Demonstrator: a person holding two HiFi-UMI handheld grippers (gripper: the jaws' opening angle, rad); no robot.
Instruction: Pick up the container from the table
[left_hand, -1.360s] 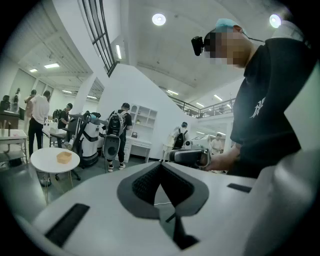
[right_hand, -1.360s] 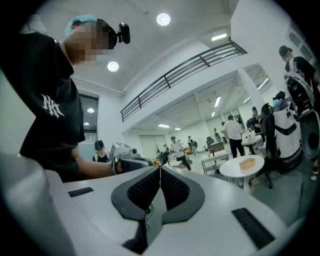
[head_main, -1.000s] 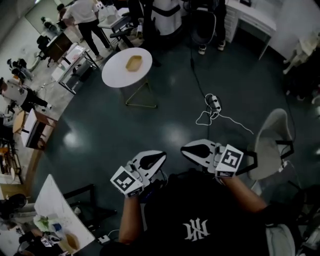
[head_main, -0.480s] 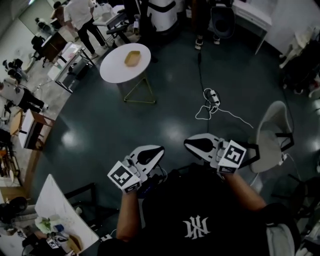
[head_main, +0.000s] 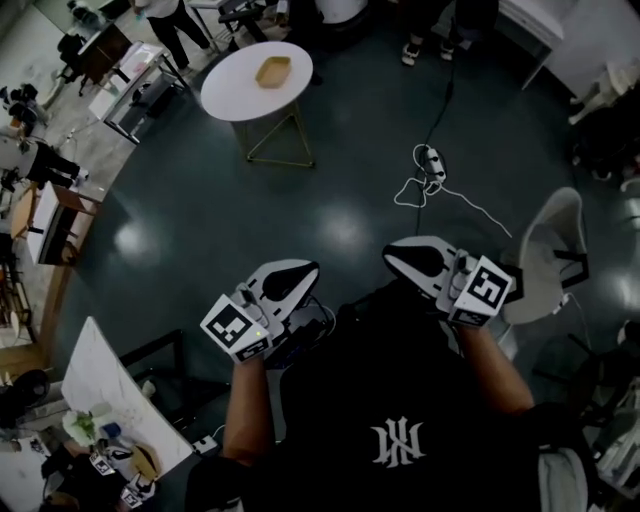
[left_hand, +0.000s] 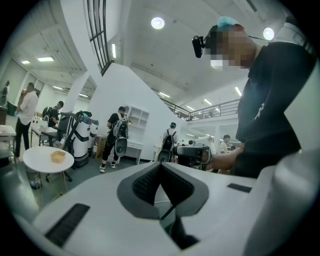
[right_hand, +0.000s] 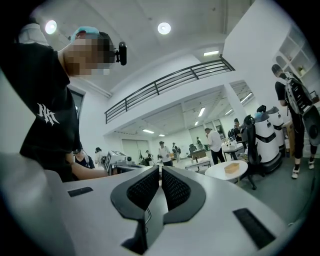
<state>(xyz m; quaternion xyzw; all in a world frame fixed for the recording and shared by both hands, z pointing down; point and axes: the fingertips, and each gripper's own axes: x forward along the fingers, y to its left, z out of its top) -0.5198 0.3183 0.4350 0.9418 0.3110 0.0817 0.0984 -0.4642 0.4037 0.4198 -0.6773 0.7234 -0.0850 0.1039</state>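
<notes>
Round white desk (head_main: 232, 100) sat higher in head view than a second earlier, well ahead of both grippers. On left gripper (head_main: 292, 280) fingers closed, empty; on right gripper (head_main: 408, 256) fingers almost touching, empty. Tan container (head_main: 272, 70) rested on desk.

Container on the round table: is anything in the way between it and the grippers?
Nothing visible. Only bare floor lies between the left gripper, the right gripper and the round table, where the container sits alone. The power strip lies off to the right.
</notes>
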